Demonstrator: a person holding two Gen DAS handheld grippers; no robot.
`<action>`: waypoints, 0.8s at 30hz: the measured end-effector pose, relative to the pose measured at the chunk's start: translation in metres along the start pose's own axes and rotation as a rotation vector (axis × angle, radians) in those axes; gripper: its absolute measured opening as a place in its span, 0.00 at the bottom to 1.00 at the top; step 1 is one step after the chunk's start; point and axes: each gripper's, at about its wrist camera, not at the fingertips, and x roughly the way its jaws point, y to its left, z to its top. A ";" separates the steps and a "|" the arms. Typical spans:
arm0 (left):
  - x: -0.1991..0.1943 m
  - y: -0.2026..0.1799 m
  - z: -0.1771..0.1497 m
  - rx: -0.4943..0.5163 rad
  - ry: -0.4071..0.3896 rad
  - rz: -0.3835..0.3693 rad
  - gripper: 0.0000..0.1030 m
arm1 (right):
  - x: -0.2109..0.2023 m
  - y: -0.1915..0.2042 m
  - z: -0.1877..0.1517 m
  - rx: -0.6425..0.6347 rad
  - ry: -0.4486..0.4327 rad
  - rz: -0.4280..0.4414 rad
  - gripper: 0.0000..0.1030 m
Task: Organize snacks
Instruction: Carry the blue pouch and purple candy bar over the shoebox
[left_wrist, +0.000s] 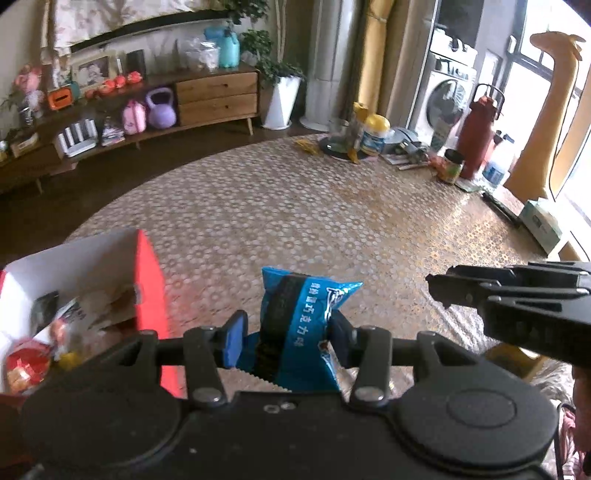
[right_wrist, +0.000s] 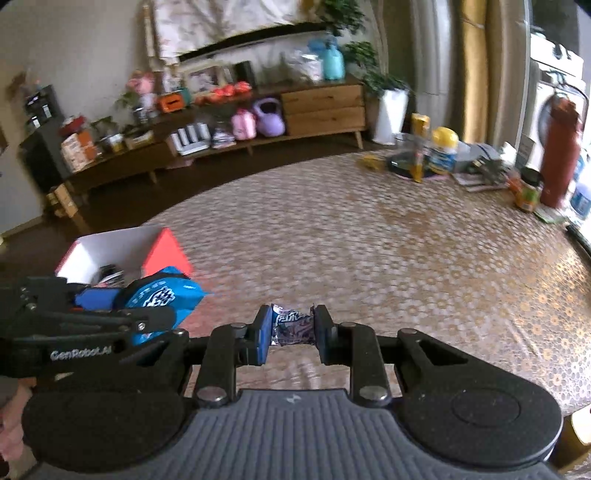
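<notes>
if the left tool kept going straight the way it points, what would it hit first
Probably the bare patterned tablecloth ahead of the left tool, which carries a blue snack packet. The red box lies off to its left, though depth is unclear.

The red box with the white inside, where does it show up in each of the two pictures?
Left wrist view: the red box sits at the lower left edge, left of the blue snack bag in the left tongs.
Right wrist view: the box lies left of centre, partly behind that bag.
Shared landmark: the purple kettlebell.

Both tools (left_wrist: 284, 341) (right_wrist: 290, 330) clamped, angled downward
</notes>
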 end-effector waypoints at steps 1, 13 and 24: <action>-0.005 0.007 -0.003 -0.010 -0.003 0.002 0.44 | -0.003 0.009 -0.001 -0.007 -0.001 0.012 0.23; -0.052 0.082 -0.028 -0.063 -0.038 0.088 0.44 | 0.001 0.103 -0.005 -0.096 0.006 0.132 0.23; -0.070 0.168 -0.035 -0.144 -0.059 0.177 0.44 | 0.038 0.180 0.007 -0.161 0.026 0.181 0.23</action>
